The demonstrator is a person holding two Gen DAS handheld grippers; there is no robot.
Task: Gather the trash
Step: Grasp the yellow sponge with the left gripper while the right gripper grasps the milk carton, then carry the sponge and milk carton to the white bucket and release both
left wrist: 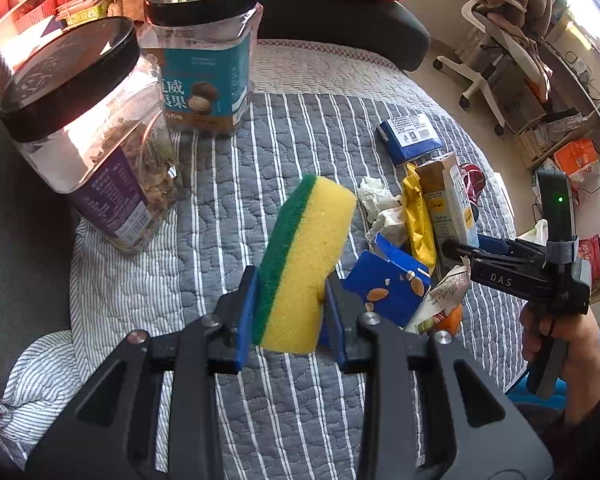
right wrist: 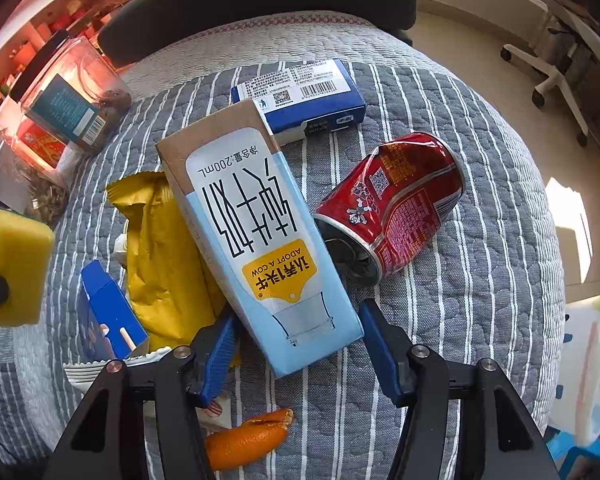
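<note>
1. Held the yellow and green sponge (left wrist: 304, 256) tight in the left gripper (left wrist: 288, 292), lifted clear above the striped quilt (left wrist: 292, 400); occupied that tool with something probably not trash.
2. Kept the right gripper (right wrist: 296, 316) wide open, one blue pad on each side of the near end of the milk carton (right wrist: 252, 216); not yet closed on it, and could not tell if a pad already touched it.
3. Judged the task as hardly begun: saw all the trash lying in one pile on the quilt, and no bin clearly in view.
4. Found just beside the carton an orange peel (right wrist: 248, 436), a small blue drink box (right wrist: 108, 320) and a yellow wrapper (right wrist: 160, 248), this last partly under the carton.
5. Noted a dented red can (right wrist: 396, 204) lying on its side close to the right of the carton, near enough to be pushed by the right pad.
6. Saw further a crumpled tissue (left wrist: 376, 196) and a flat blue box (right wrist: 308, 96), the far end of the carton overlapping the box.
7. Left aside two black-lidded jars (left wrist: 80, 128) with food inside, well apart on the left; probably not trash.
8. Beyond the quilt, noticed a white office chair (left wrist: 488, 64) on the floor.
</note>
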